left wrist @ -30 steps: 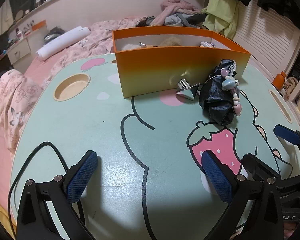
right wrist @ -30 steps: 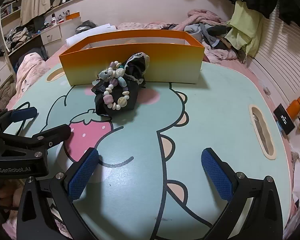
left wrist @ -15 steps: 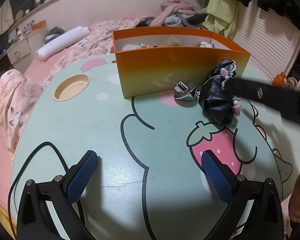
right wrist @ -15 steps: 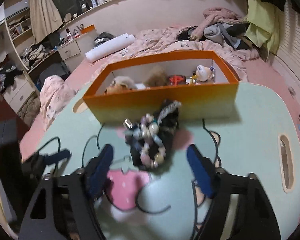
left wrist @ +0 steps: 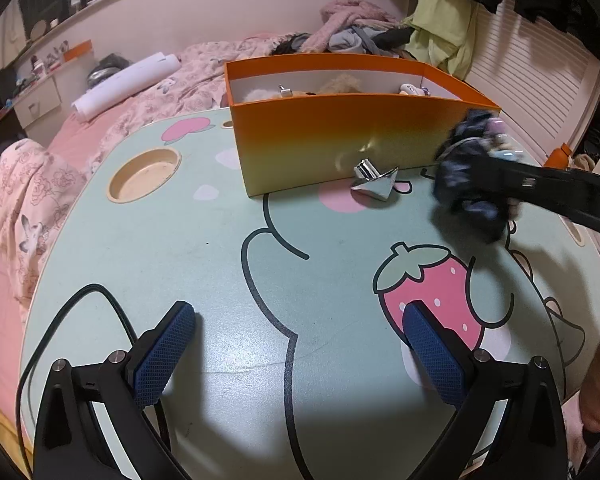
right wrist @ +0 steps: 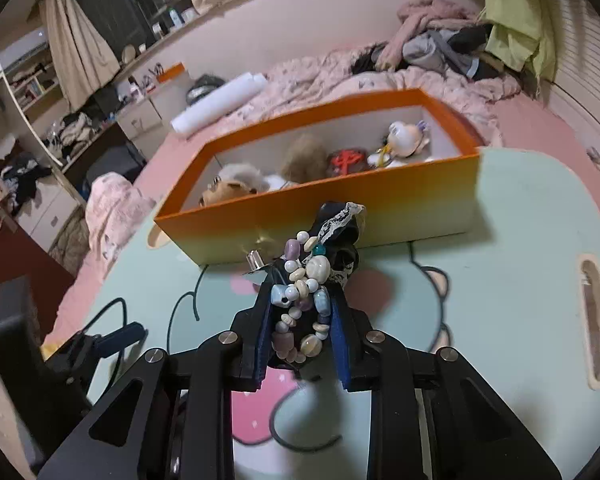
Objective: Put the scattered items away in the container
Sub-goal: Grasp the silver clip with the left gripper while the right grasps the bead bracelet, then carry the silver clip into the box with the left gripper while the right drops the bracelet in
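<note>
My right gripper (right wrist: 300, 300) is shut on a black lace-trimmed cloth bundle with a beaded bracelet (right wrist: 306, 280) and holds it above the table, in front of the orange box (right wrist: 340, 200). The bundle also shows, blurred, in the left wrist view (left wrist: 472, 184), with the right gripper's black arm across it. The orange box (left wrist: 340, 140) holds plush toys and small items. A shiny silver metal piece (left wrist: 374, 184) lies on the table against the box's front wall. My left gripper (left wrist: 300, 344) is open and empty, low over the near part of the table.
The table (left wrist: 220, 264) is mint green with a cartoon print, a round cup recess (left wrist: 144, 174) at the left and a slot (right wrist: 592, 320) at the right. A black cable (left wrist: 80, 308) lies by the left gripper. A bed (right wrist: 340, 76) with clothes stands behind.
My right gripper closed on the cloth and bracelet bundle and lifted it off the table toward the box. The left gripper has not moved.
</note>
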